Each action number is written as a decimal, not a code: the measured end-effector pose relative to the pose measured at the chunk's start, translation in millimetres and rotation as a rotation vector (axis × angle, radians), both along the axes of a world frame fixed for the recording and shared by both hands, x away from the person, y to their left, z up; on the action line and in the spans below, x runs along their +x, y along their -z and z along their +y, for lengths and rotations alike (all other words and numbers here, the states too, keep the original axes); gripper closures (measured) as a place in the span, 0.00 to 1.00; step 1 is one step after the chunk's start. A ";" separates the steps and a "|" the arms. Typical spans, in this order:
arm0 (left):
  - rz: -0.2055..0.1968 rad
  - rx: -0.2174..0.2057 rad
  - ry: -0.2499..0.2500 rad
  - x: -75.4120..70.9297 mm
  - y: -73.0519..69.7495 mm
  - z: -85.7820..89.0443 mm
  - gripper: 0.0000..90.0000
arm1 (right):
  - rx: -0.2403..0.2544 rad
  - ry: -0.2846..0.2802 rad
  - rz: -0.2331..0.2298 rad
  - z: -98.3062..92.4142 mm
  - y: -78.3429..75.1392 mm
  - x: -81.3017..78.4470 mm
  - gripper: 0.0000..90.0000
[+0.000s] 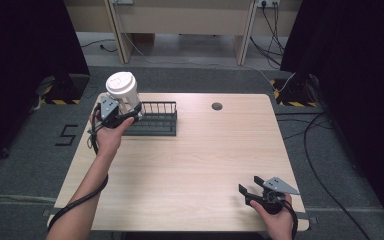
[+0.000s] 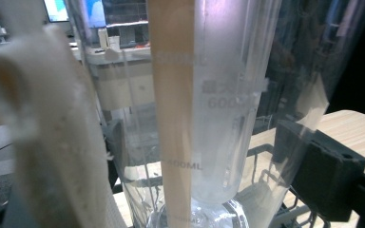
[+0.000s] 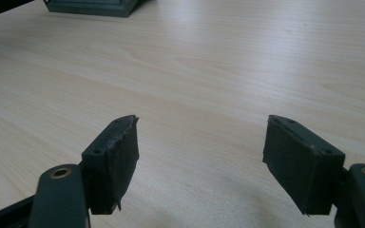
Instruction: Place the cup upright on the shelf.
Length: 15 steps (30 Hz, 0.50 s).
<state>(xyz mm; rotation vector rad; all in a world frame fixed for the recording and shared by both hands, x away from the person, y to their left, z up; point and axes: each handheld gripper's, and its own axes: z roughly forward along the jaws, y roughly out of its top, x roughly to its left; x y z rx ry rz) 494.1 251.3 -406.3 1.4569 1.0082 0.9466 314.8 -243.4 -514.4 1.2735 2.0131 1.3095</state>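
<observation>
Item: clear lidded cup held by the left gripper at the rack; right gripper idle.

Left gripper (image 1: 116, 114): jaws pinching the clear measuring cup (image 1: 122, 92), 1 black pad visible against its wall in the left gripper view, where printed volume marks and a pale vertical strip on the cup (image 2: 218, 118) show close up. The cup is upright with its white lid (image 1: 120, 82) on top, at the left end of the dark wire rack (image 1: 155, 120) near the table's far-left corner; whether its base touches the rack cannot be told. The grip on the side wall, low under the lid, likely keeps it level for setting into or lifting from the rack. Right gripper (image 3: 202, 156): jaws spread wide with nothing between them, low over bare wooden table (image 1: 205, 155) at the near-right, well apart from the cup, probably parked clear of the work.
</observation>
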 end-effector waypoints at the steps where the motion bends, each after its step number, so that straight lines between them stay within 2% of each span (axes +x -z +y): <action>1: 0.001 0.001 0.000 2.1 0.0 -0.6 0.19 | 0.001 -0.001 0.000 -0.1 0.0 0.1 0.31; 15: 0.024 0.014 -0.011 25.8 3.2 -11.2 0.19 | 0.004 -0.001 0.002 -0.3 0.0 0.2 0.31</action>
